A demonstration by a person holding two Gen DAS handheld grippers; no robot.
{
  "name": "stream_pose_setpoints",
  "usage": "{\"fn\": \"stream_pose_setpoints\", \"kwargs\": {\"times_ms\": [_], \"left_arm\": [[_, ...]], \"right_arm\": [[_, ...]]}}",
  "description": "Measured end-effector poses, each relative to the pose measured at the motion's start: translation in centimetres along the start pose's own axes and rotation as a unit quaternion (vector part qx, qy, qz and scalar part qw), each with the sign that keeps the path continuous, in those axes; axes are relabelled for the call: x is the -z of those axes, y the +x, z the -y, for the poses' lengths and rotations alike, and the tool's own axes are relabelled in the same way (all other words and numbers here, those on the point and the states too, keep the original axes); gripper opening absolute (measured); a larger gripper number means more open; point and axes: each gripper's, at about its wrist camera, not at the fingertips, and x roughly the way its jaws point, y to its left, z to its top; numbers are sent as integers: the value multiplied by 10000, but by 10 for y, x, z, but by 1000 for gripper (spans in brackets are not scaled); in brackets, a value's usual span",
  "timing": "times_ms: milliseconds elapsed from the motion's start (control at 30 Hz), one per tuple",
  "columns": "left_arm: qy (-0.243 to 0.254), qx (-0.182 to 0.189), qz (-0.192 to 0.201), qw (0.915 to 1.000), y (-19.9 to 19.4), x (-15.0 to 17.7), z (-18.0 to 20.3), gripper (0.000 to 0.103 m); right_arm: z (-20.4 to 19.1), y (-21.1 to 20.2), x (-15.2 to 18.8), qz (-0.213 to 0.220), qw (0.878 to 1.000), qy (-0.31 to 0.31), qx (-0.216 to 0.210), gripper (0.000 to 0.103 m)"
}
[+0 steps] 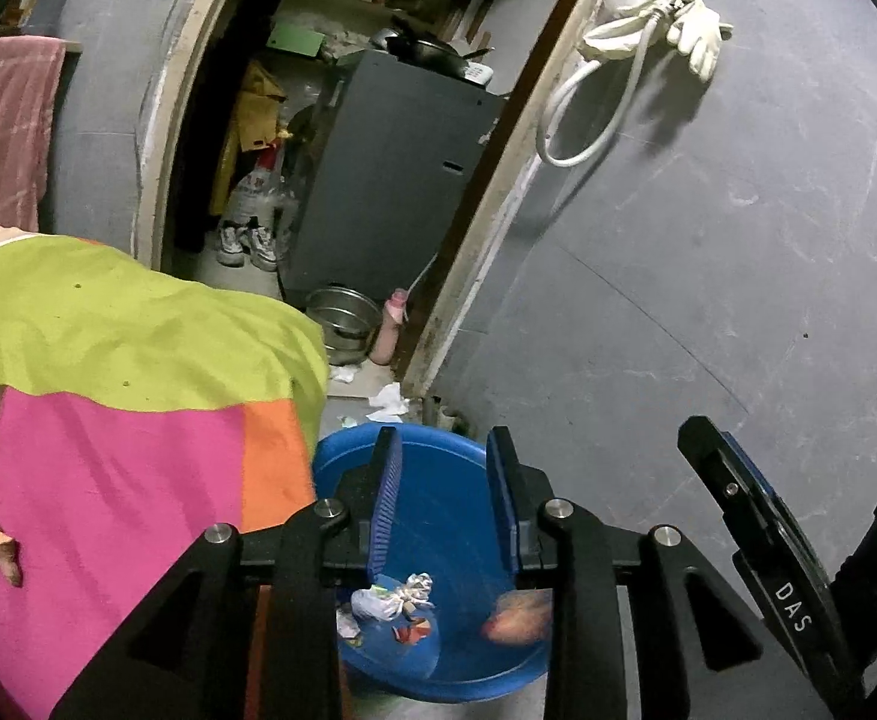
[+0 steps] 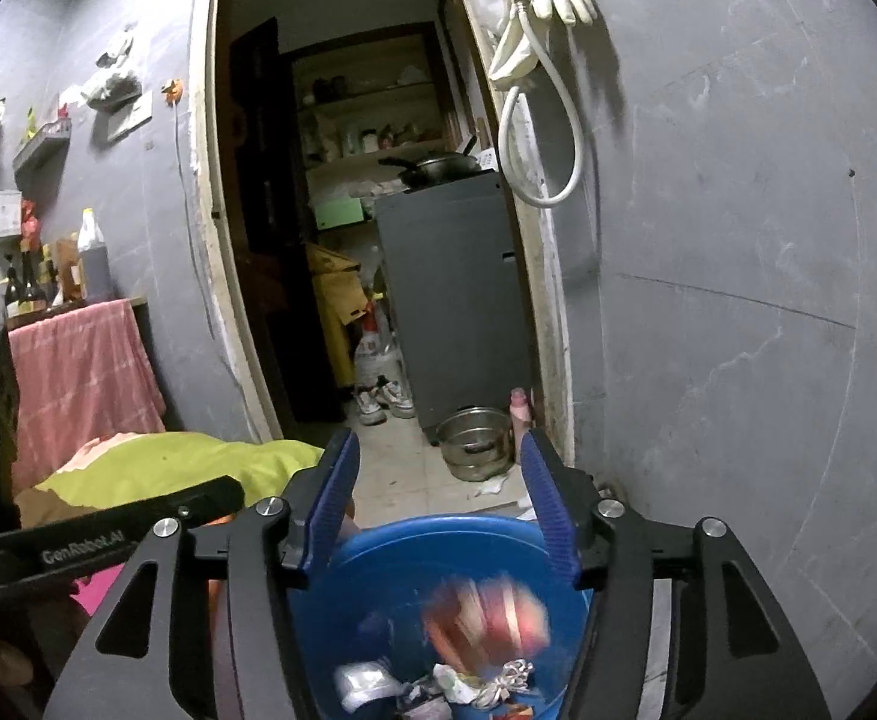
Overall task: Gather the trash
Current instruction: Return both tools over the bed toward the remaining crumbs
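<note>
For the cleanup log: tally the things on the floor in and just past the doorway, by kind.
Sneakers: 2
Metal pots: 1
Pink bottles: 1
Blue basins: 1
White crumpled paper scraps on the tiles near the doorway: at least 2
Total: at least 7

Both wrist views look forward and somewhat downward along their own fingers, from close above a blue basin [image 1: 438,468] [image 2: 414,546] on the floor. The left view tilts steeply, the right more level. Both share the basin, the doorway [image 1: 342,180] [image 2: 366,240] and the grey wall [image 1: 708,270] [image 2: 738,300].
</note>
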Motion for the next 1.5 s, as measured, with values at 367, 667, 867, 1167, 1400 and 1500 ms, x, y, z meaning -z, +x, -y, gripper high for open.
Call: {"fn": "stream_pose_setpoints", "kwargs": {"times_ms": [367, 667, 867, 1167, 1400, 1500], "left_arm": [[-153, -247, 514, 9983, -58, -19, -25, 64], [114, -775, 867, 9932, -112, -21, -44, 90], [348, -1027, 976, 9893, -139, -10, -51, 97], [385, -1285, 1198, 9837, -176, 0, -69, 101], [283, -1620, 1209, 9790, -204, 15, -105, 101], [271, -1817, 1144, 9763, -215, 24, -122, 101]], "right_arm": [[-11, -23, -11, 487, 9988, 85, 9, 92], [-35, -44, -11, 886, 9959, 113, -129, 103], [-52, -60, -6, 1158, 9929, 141, -211, 103], [-85, -77, 0, 1372, 9893, -140, -481, 103], [-119, -76, 12, 1194, 9894, -386, -733, 103], [-135, -71, 19, 1023, 9900, -495, -837, 103]]}}
